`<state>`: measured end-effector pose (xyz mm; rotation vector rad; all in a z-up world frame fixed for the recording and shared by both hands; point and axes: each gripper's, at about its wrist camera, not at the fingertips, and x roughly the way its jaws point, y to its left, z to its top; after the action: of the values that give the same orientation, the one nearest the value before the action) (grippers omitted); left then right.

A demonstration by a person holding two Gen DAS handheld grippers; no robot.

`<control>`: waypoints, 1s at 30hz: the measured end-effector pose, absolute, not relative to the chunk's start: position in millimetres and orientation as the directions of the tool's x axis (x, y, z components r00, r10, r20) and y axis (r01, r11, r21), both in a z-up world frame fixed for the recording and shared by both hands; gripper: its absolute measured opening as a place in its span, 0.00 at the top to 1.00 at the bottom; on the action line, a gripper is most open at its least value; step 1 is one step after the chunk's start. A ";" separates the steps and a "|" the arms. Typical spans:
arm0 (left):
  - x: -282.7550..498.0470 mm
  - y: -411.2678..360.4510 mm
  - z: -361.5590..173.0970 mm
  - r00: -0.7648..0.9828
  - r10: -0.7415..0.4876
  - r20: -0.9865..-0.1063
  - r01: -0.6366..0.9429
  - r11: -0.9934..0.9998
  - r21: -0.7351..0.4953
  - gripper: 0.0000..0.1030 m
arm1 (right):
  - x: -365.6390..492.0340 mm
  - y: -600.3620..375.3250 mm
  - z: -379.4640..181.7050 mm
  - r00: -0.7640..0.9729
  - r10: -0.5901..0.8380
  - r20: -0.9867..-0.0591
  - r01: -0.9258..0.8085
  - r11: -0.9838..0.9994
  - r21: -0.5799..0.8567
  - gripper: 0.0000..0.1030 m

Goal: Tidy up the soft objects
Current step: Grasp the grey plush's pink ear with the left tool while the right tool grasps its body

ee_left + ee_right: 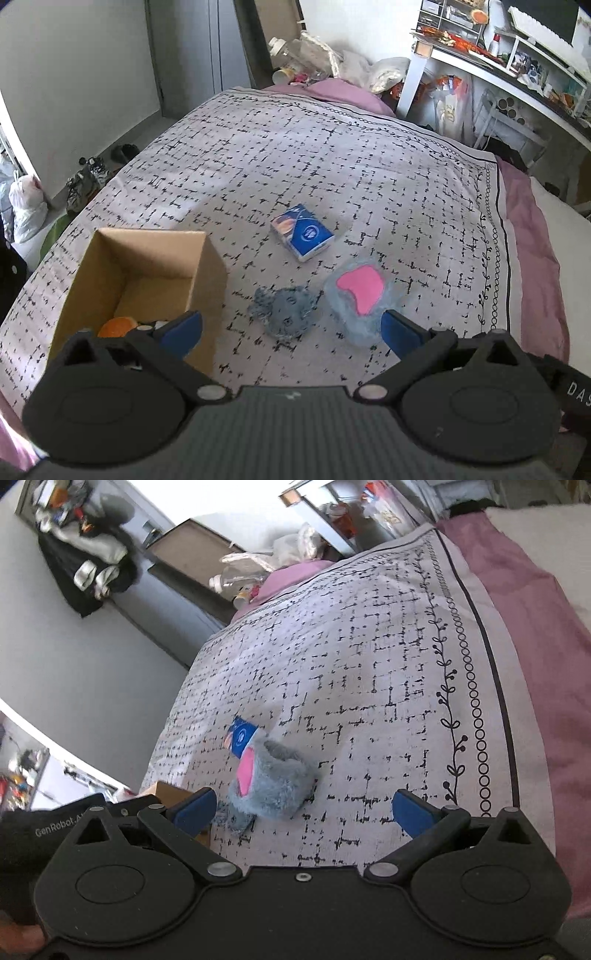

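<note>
A grey-blue plush piece (284, 312) lies on the bed just ahead of my open, empty left gripper (291, 330). Right of it lies a fluffy light-blue piece with a pink patch (360, 295); it also shows in the right wrist view (271, 784). A blue tissue pack (302, 232) lies farther back, partly hidden behind the fluffy piece in the right wrist view (240, 736). An open cardboard box (147, 273) stands at the left with an orange soft thing (116, 326) inside. My right gripper (303, 810) is open and empty, just short of the fluffy piece.
The patterned bedspread (332, 155) covers the bed, with pink sheet (532, 236) at the right edge. A cluttered white desk (498, 66) stands at the back right. Shoes and bags (85, 177) lie on the floor at the left.
</note>
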<state>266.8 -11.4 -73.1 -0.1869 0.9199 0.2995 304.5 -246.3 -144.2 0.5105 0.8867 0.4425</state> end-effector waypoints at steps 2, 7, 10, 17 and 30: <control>273.0 -16.5 -75.6 0.566 0.173 -0.806 -0.328 0.944 -0.028 0.01 | 309.0 -253.3 -147.8 0.569 0.558 -0.604 -0.125 0.785 0.607 0.01; 287.3 -31.0 -81.9 0.576 0.182 -0.797 -0.318 0.948 -0.014 0.03 | 323.0 -268.4 -166.4 0.537 0.612 -0.581 -0.060 0.715 0.697 0.05; 295.1 -39.9 -86.0 0.590 0.176 -0.788 -0.303 0.953 -0.014 0.06 | 326.8 -270.0 -173.3 0.522 0.628 -0.577 -0.054 0.699 0.713 0.09; 314.6 -56.9 -97.8 0.602 0.157 -0.783 -0.276 0.961 -0.020 0.22 | 336.6 -276.0 -189.1 0.493 0.656 -0.572 -0.006 0.660 0.751 0.15; 347.7 -77.2 -120.6 0.592 0.080 -0.802 -0.231 0.970 -0.074 0.50 | 349.5 -277.7 -207.3 0.459 0.683 -0.569 0.031 0.627 0.778 0.20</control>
<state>347.7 -77.2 -120.6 -0.1772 0.9209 0.1824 349.5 -277.7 -207.3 0.8162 1.0310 0.4611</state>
